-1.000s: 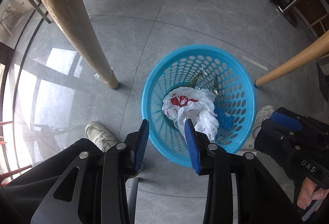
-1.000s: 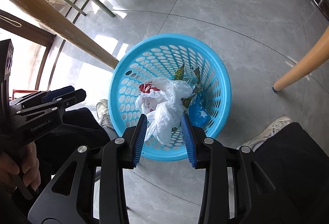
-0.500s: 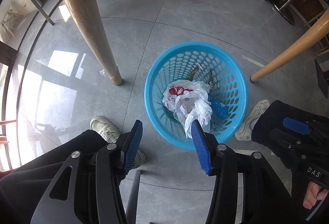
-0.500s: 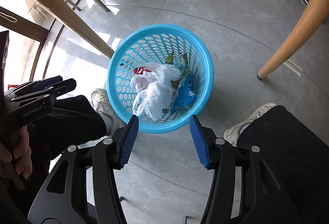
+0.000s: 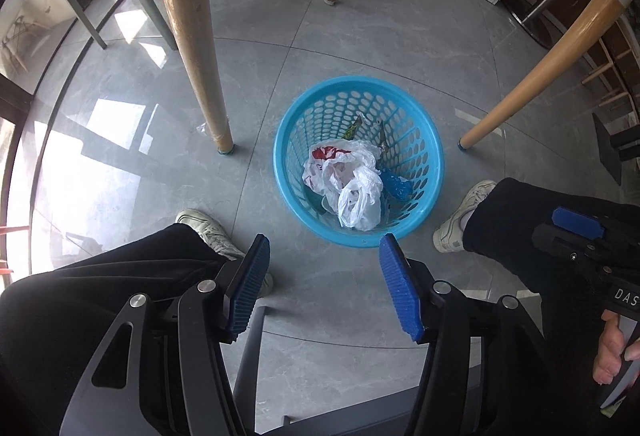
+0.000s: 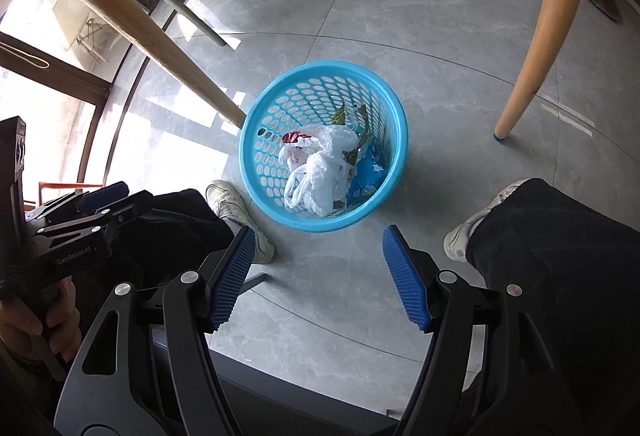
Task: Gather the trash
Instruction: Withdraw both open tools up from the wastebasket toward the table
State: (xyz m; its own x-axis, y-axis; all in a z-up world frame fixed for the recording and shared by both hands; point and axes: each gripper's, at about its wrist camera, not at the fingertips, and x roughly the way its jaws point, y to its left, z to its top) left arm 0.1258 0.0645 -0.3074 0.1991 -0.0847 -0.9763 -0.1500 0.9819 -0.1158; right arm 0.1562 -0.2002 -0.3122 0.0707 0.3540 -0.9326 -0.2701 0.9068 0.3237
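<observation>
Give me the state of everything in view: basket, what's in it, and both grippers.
blue basket: upright on the floor, holding trash.
white plastic bag: crumpled, inside the basket on top of the rest.
blue wrapper: inside the basket, partly under the bag.
green wrapper: inside, leaning on the far wall.
left gripper: open, jaws have just been opening, nothing between them.
right gripper: open, jaws have just been opening, nothing between them.

The white plastic bag (image 5: 352, 184) hides most wrappers in the basket (image 5: 434, 172).
</observation>
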